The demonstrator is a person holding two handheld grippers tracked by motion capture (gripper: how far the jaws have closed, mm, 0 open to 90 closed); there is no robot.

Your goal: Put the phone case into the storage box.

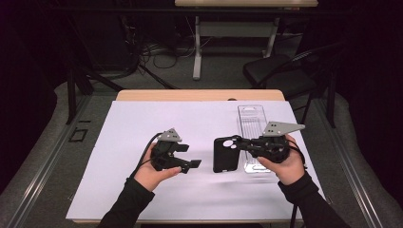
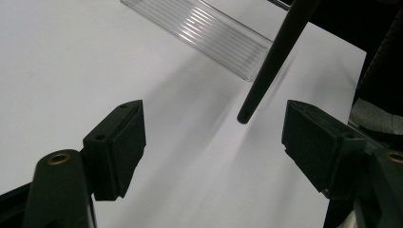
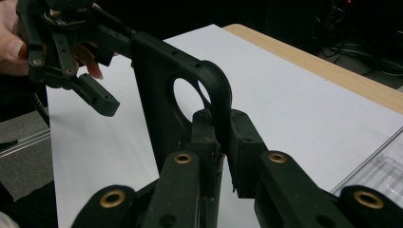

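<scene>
- The right tool [image 1: 237,141] is pinching a black phone case [image 1: 225,154]: in the right gripper view its two jaws are pressed together on the case's rounded top corner [image 3: 216,90], just beside the round camera cut-out.
- In the high view the phone case stands on edge on the white sheet [image 1: 142,123] that covers the counter [image 1: 199,95], with the right tool reaching it from the right and the person's right hand [image 1: 285,164] wrapped around the tool's body.
- The left tool [image 1: 191,156] is spread wide and holds nothing. In the left gripper view its two pads [image 2: 119,147] stand far apart with bare white sheet between them.
- Left of the phone case, the left tool sits near it but apart; its tips point towards the case's lower part, and the left hand [image 1: 154,168] grips it from below.
- A clear plastic tray [image 1: 251,124] lies right of the phone case, partly under the right tool.
- The left gripper view shows the phone case edge-on as a thin dark bar [image 2: 271,61] slanting down to the sheet, and the ribbed floor of the clear plastic tray [image 2: 214,35] behind it.
- The right gripper view shows the left tool [image 3: 102,102] beyond the case with its jaws parted, and the tray's corner [image 3: 387,166] at the lower right.
- The high view alone takes in both sleeves [image 1: 126,204] and the folding chair [image 1: 275,71] beyond the counter.
</scene>
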